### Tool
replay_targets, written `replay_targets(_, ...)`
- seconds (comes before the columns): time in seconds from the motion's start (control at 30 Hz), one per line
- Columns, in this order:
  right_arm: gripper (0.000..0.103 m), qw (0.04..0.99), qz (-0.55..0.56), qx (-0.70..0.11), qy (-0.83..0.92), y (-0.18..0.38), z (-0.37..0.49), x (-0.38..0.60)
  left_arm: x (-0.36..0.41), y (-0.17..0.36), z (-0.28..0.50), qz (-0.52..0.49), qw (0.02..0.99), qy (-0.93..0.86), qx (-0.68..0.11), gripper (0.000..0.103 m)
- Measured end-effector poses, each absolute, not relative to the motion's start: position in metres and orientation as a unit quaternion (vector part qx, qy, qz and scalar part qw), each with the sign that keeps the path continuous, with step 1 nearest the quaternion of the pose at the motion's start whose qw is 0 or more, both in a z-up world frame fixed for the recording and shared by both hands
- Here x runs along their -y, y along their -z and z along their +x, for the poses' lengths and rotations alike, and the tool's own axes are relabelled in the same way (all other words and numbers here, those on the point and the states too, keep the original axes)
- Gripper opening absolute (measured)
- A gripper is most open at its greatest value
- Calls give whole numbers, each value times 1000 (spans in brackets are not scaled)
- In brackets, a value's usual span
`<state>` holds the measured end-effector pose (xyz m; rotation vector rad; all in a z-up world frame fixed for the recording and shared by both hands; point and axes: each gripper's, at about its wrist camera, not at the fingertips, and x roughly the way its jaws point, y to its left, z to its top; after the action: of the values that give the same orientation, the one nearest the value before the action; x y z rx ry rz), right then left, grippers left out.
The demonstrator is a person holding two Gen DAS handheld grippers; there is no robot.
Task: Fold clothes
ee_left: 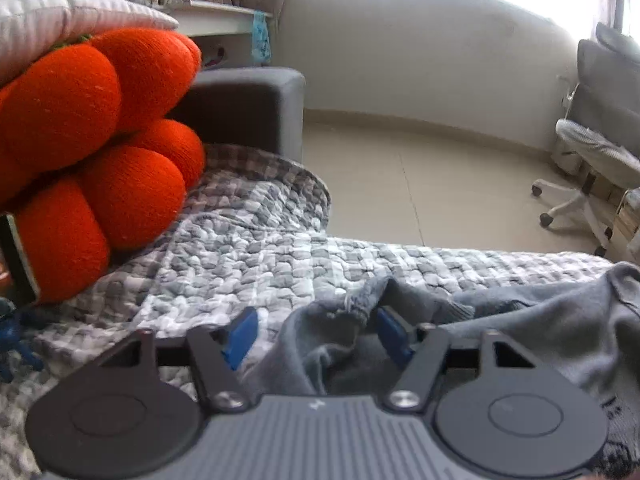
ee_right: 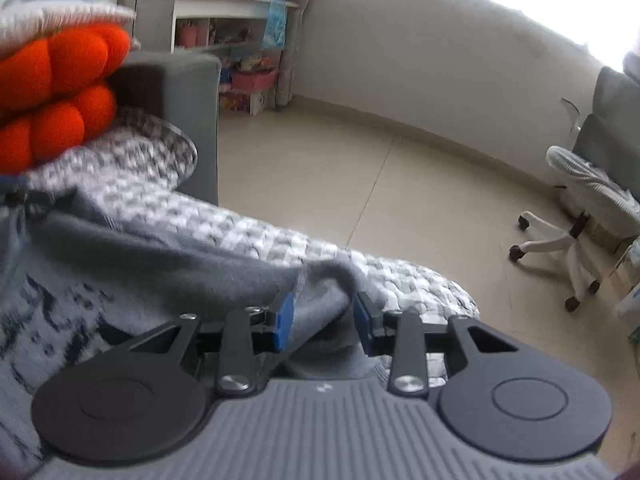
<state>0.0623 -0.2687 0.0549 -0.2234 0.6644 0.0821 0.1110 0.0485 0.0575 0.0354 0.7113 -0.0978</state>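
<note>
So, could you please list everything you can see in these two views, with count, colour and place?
Garment: one, grey, crumpled on the quilt, a fold between each tool's pads.
Quilt: one, grey-and-white checked, under the garment.
Cushion: one, orange, lumpy, at the left on the quilt.
Pillow: one, white, above the cushion.
Sofa arm: one, dark grey, behind the quilt.
Office chair: one, white, on the floor at the right.
Shelf unit: one, white, cluttered, by the far wall.
Floor: beige tiles.
Left tool: one, black with blue pads, open around a fold.
Right tool: one, same colours, open around a fold.
</note>
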Motion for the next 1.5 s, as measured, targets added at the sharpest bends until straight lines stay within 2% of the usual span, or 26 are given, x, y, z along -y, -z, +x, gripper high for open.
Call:
replay_targets(0.03, 37, 936, -112, -330, -40, -55, 59, 271, -47, -55, 114, 22, 934, 47, -353, 18)
replay_targets(0.1, 36, 931, -106, -346, -44, -53, 58, 278, -44, -50, 116, 33, 933, 45, -357, 4)
replay_targets(0.13, 32, 929, -102, -353, -49, -51, 58, 280, -43, -48, 116, 37, 933, 45, -356, 3)
replay_targets(0.2, 2, 926, -97, -360, -58, -48, 58, 282, -52, -53, 114, 20, 938, 43, -344, 2)
replay_targets(0.27, 2, 931, -98, -346, -55, -52, 56, 283, -71, -63, 112, -28, 946, 45, -321, 2)
replay_targets(0.37, 1, 955, -93, -280, -27, -79, 43, 287, -103, -79, 108, -106, 952, 43, -283, 2)
replay_targets(0.53, 0, 971, -74, -221, 50, -106, 29, 307, -135, -78, 109, -168, 945, 0, -279, 1)
replay_targets(0.67, 0, 959, -86, -267, 27, -84, 41, 303, -119, -69, 117, -93, 946, -11, -311, 2)
replay_targets(0.77, 13, 951, -127, -283, -9, -75, 51, 279, -115, -68, 119, -77, 946, 1, -314, 3)
replay_targets(0.8, 17, 951, -128, -280, -22, -76, 54, 273, -115, -70, 120, -82, 946, 9, -313, 6)
replay_targets(0.83, 21, 952, -122, -279, -36, -78, 58, 269, -113, -72, 122, -77, 947, 18, -312, 15)
replay_targets(0.87, 34, 952, -114, -279, -49, -81, 65, 266, -109, -75, 124, -66, 947, 29, -312, 21)
replay_targets(0.9, 42, 952, -110, -279, -63, -83, 71, 262, -103, -77, 127, -47, 948, 43, -312, 36)
replay_targets(0.93, 42, 948, -119, -284, -78, -84, 79, 256, -95, -79, 131, -17, 949, 57, -311, 45)
replay_targets(1.03, 42, 929, -176, -301, -120, -82, 103, 240, -74, -75, 144, 55, 942, 96, -315, 47)
replay_targets(1.23, 42, 886, -236, -361, -172, -64, 130, 221, -46, -53, 159, 120, 910, 175, -357, 48)
replay_targets(1.37, 42, 857, -254, -398, -207, -49, 125, 223, -40, -46, 157, 149, 901, 201, -355, 52)
replay_targets(1.43, 40, 848, -260, -411, -213, -43, 125, 223, -34, -42, 159, 161, 898, 205, -356, 52)
replay_targets(1.5, 32, 852, -249, -407, -214, -45, 127, 224, -27, -39, 163, 177, 893, 213, -355, 50)
